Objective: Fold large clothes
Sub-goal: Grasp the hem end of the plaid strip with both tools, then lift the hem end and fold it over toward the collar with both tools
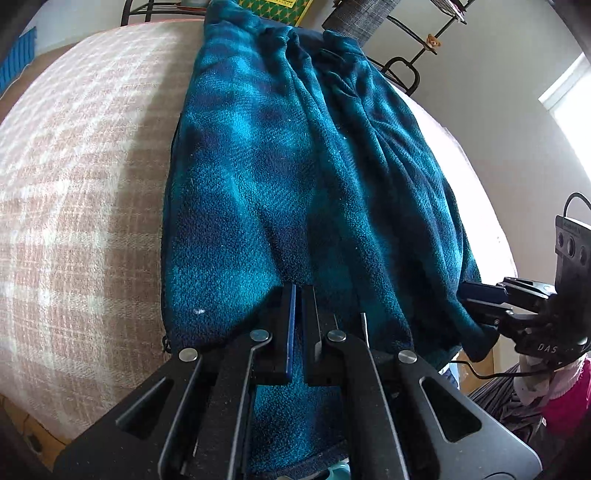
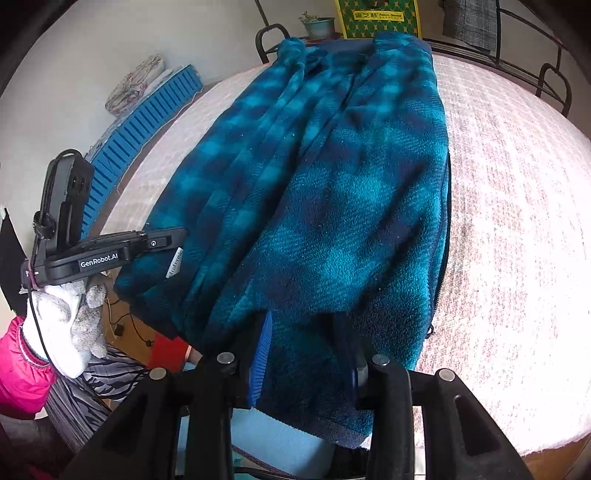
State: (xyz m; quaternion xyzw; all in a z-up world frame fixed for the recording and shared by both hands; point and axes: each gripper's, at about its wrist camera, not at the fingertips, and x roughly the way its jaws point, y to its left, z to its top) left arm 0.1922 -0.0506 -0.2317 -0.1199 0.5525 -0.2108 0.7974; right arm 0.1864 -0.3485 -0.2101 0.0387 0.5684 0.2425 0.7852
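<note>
A teal and navy plaid fleece garment [image 1: 280, 177] lies lengthwise on a table under a pink checked cloth [image 1: 74, 177], folded into a long strip; it also shows in the right wrist view [image 2: 332, 206]. My left gripper [image 1: 299, 295] is at the near hem, jaws nearly together with a narrow gap, resting on the fleece. In the right wrist view the left gripper [image 2: 181, 236] touches the garment's left edge by a white label. My right gripper [image 2: 306, 325] is open, fleece bunched between its fingers at the near hem. It shows in the left wrist view [image 1: 465, 299] at the garment's right edge.
A blue slatted crate [image 2: 136, 136] stands beside the table. Black metal chair frames [image 2: 554, 85] and a yellow-green box [image 2: 380, 18] stand at the far end. The pink cloth [image 2: 517, 221] lies bare on both sides of the garment. The table's near edge lies under the grippers.
</note>
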